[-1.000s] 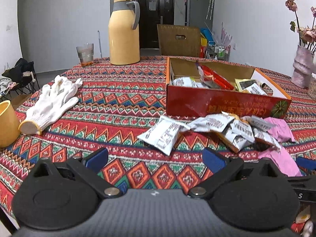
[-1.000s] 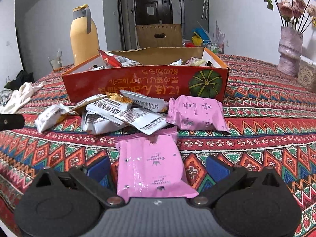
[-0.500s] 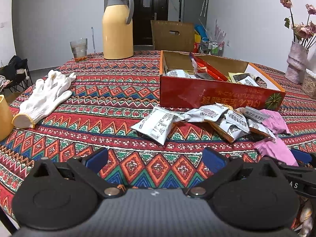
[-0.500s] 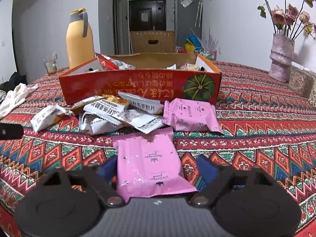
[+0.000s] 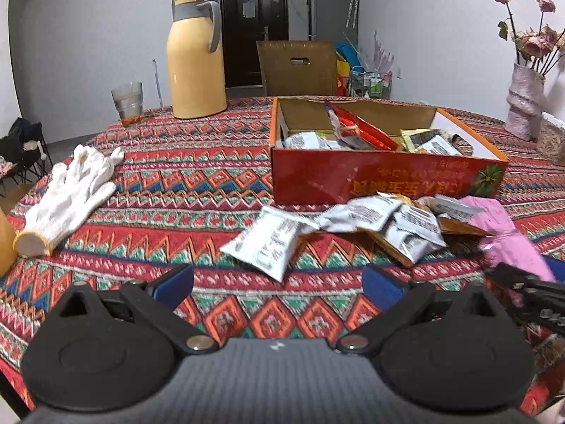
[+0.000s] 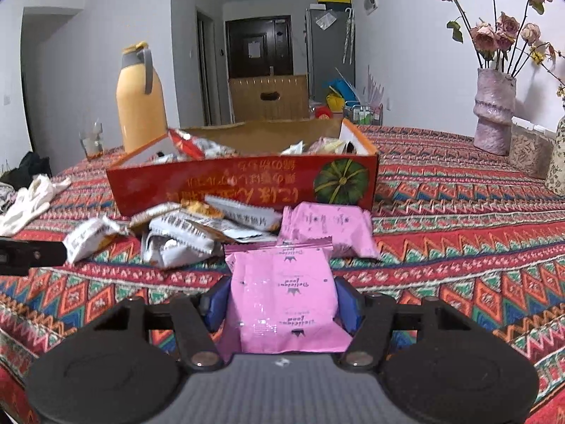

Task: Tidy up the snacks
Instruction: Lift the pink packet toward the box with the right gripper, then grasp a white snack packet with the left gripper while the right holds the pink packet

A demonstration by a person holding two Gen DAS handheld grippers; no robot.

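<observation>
My right gripper (image 6: 282, 304) is shut on a pink snack packet (image 6: 284, 293) and holds it just above the tablecloth. A second pink packet (image 6: 328, 228) lies behind it. Several white and orange snack packets (image 6: 183, 236) lie in a heap in front of the red cardboard box (image 6: 247, 185), which holds more snacks. In the left wrist view my left gripper (image 5: 279, 284) is open and empty, close to a white packet (image 5: 270, 242). The heap (image 5: 395, 222) and the red box (image 5: 381, 176) lie ahead to the right. The held pink packet (image 5: 512, 251) shows at the right edge.
A pair of white gloves (image 5: 70, 190) lies at the left. A yellow thermos jug (image 5: 194, 60) and a glass (image 5: 129, 102) stand at the back. A pink vase with flowers (image 6: 494, 113) stands at the right. A patterned tablecloth (image 5: 197, 183) covers the table.
My right gripper's jaws have closed on the pink packet and lifted it slightly. My left gripper has stayed open and shifted a little.
</observation>
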